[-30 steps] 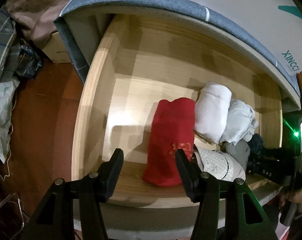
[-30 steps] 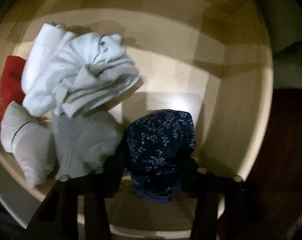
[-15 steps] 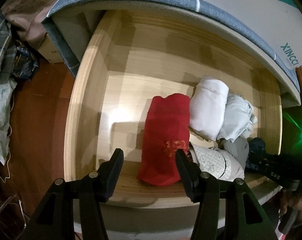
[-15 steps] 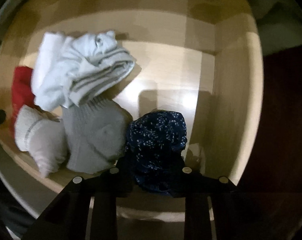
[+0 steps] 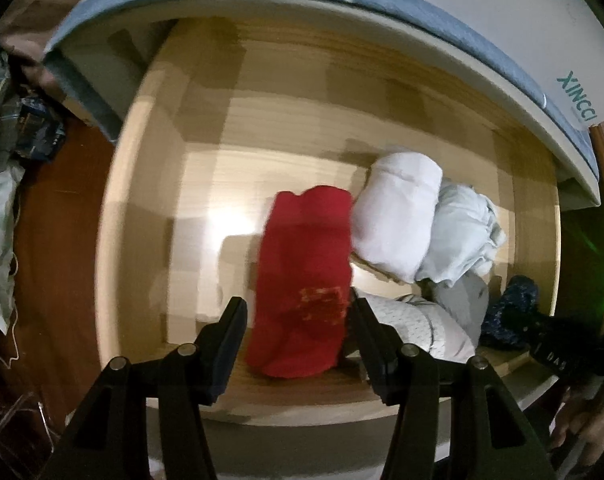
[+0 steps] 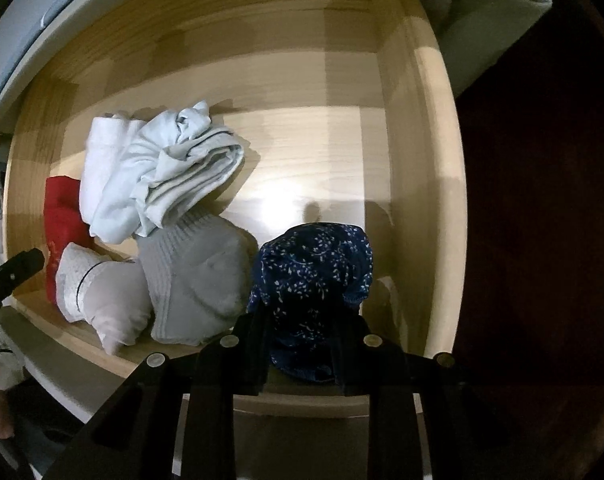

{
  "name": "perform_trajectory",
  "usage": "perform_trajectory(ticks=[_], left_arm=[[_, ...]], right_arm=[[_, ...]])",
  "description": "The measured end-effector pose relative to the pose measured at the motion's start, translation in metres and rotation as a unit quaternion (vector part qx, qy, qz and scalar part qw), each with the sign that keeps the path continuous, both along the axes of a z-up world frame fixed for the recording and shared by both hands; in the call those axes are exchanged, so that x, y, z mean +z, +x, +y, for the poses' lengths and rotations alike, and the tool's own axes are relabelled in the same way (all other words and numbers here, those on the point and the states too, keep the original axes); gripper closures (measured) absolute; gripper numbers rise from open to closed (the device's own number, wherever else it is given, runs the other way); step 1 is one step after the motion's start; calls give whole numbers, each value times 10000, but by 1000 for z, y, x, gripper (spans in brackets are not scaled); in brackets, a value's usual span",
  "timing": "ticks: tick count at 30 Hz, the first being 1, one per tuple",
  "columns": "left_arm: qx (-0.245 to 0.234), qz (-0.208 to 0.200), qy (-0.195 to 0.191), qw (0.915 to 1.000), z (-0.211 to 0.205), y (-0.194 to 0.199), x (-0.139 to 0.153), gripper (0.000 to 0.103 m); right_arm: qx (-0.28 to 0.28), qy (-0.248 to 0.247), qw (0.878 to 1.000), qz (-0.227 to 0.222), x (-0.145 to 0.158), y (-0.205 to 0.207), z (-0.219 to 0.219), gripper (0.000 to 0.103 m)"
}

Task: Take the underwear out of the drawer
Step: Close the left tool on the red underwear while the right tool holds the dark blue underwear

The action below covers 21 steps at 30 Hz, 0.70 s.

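The right tongs [image 6: 302,344] have closed on the navy bundle [image 6: 314,280], a dark blue roll with small white flecks. A second ago their jaws stood wider around it; now they pinch its near end, and the bundle sits a little higher against the drawer floor than before, its shadow showing beneath it. It hangs near the drawer's [image 6: 418,128] front right corner, just beside the grey roll [image 6: 198,280] but seemingly no longer leaning on it. I'd judge the lift has begun and the piece still has to clear the front edge.

The left tongs [image 5: 298,332] hang about half open over the front edge, gripping nothing, with the red roll [image 5: 306,272] showing between their tips below. They have barely shifted. The red roll, the white roll [image 5: 398,216], the pale blue one [image 5: 462,232] and the patterned white one [image 5: 418,328] lie where they were, bunched toward the drawer's right half; its left half is bare wood.
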<state>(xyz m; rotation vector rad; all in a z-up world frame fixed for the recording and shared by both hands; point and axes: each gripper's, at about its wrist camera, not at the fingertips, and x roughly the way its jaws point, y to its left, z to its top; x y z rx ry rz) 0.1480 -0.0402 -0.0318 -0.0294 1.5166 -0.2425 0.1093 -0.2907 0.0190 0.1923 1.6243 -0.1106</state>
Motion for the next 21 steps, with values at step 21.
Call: perform_trajectory(ticks=[21], left_arm=[[-16, 669, 777, 9947, -27, 32, -58, 42]], right_arm=[[169, -47, 9998, 71, -31, 12, 33, 80]])
